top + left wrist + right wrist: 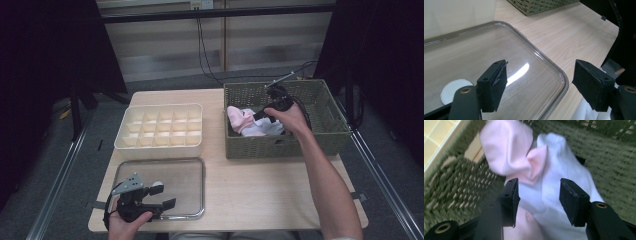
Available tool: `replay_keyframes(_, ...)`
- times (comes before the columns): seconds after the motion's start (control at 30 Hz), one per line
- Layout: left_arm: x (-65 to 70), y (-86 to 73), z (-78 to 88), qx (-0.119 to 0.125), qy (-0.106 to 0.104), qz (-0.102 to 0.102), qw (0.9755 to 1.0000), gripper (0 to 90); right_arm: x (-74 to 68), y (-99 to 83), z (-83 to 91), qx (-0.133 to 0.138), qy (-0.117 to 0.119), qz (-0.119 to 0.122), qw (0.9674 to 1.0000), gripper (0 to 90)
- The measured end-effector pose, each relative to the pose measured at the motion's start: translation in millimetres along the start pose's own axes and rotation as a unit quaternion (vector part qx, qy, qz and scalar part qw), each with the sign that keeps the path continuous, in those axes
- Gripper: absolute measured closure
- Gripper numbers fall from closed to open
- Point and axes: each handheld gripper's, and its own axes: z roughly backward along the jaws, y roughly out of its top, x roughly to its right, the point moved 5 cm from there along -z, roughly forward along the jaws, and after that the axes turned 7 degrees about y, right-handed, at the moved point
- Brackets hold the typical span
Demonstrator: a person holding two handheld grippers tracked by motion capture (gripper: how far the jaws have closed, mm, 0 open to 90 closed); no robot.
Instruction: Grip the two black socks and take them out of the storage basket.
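Observation:
A pink sock (239,119) (506,152) and a white sock (267,129) (554,182) lie bunched together in the left part of a green woven basket (330,135) (454,185). My right gripper (260,116) (537,187) reaches down into the basket. Its jaws stand apart just over the white sock, and the pads do not press on the cloth. At the table's front left, my left gripper (165,195) (541,72) hovers open over a clear plastic tray (195,170) (544,55), with nothing between its jaws.
A cream divided organiser box (160,125) (456,15) with several small cells stands behind the clear tray. The wooden table (260,185) has bare room in front of the basket. Cables hang behind the table's far edge.

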Motion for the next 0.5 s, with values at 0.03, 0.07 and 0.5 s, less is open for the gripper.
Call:
replay_keyframes(0.03, 0.0, 0.0, -0.1, 0.0, 0.001, 0.0, 1.0, 27.1, 1.1, -2.2, -0.7, -0.006, 0.001, 0.004, 1.0, 47.6)
replay_keyframes(0.07, -0.5, -0.1, -0.3, 0.0, 0.001, 0.001, 1.0, 27.1, 2.0, -3.5, -0.5, -0.011, -0.009, 0.004, 0.9999, 45.8)
replay_keyframes(0.5, -1.6, -0.2, 0.5, 0.0, -0.001, 0.001, 1.0, 27.1, 8.1, -9.9, -23.6, -0.108, -0.043, 0.004, 0.9932, 74.1)
